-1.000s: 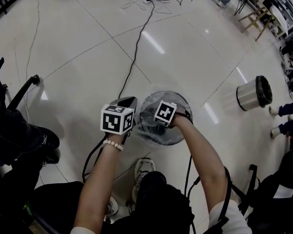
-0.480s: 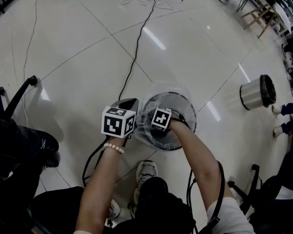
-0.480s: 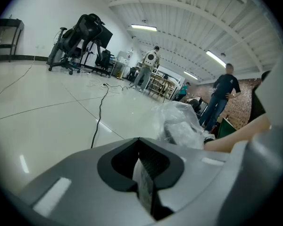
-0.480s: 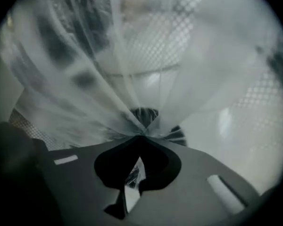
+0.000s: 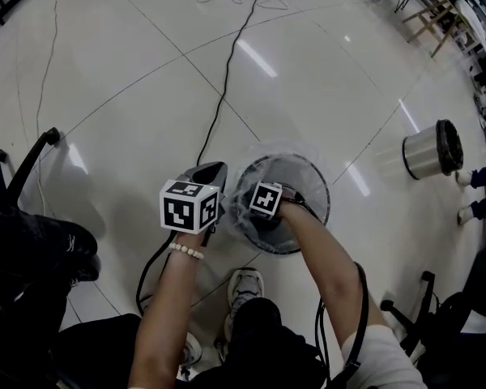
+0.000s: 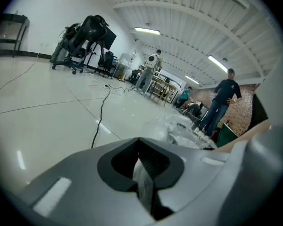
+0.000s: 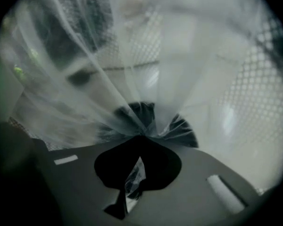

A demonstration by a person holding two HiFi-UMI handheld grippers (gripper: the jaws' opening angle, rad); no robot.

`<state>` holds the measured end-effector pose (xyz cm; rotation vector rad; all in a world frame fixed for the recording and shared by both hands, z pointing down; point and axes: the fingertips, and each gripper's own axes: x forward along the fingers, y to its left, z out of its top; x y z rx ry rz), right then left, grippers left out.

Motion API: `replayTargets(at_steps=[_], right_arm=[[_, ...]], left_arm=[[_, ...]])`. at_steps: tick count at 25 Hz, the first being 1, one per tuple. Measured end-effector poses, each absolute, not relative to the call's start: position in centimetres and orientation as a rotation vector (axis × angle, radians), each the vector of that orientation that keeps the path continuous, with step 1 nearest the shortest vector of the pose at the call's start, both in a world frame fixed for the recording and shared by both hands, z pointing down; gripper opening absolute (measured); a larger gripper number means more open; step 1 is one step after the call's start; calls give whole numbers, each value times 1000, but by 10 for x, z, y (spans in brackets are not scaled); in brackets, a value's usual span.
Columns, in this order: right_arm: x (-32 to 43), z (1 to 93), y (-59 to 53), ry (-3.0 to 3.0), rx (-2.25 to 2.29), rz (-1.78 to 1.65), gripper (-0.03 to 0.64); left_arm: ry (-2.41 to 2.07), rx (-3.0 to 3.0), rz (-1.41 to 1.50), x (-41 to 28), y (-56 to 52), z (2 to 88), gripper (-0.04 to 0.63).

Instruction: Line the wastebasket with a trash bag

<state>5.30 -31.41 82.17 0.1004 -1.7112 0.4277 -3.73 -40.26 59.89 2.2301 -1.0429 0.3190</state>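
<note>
Well, starting at my left: the left tongs are angled gently downward with their jaws closed on a narrow strip of the clear thin plastic trash bag. Their own view shows that strip pinched between the pads. More crumpled film is bunched just beyond the tips and to their right. A white bead bracelet sits on the wrist behind them. Ahead of them a black cable runs away across the glossy white tile floor.

Just to the right of the left tongs is the round black mesh wastebasket. The right tongs point steeply down inside it, marker cube uppermost. Their jaws are closed too, clamped on a gathered fold of the trash bag. Film fans out from the tips, and the mesh wall shows through it on every side. From the head view, the bag's edge frills over the wastebasket's rim on the side beyond the right tongs.

Well off to the right of both tongs is a shiny metal cylindrical bin with a dark opening.
</note>
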Motion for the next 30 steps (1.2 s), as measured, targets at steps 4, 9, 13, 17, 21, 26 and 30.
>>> replayTargets(at_steps=[4,9,13,17,21,26,30], right_arm=[[30,829,-306,-1799,41,470,0],[28,835,-301,-1795,23,475,0],[26,829,-306,-1819,18,445,0],[23,805,-318,-1897,20,376,0],[30,777,-310,-1907,-84,277,0],[26,750,-299,-1910,-116,181,0],[37,732,-297,-1795,-137,82,0]], left_arm=[[-1037,2261,198,-39,-408,575,12],[-941,2336,116,-25,-402,543,12],[-816,2402,191,0,-388,549,12],[-869,2367,243,-5,-388,567,12],[-909,2346,277,-8,-391,573,12],[-946,2312,339,-12,-393,582,12],[-980,2297,349,-16,-397,582,12]])
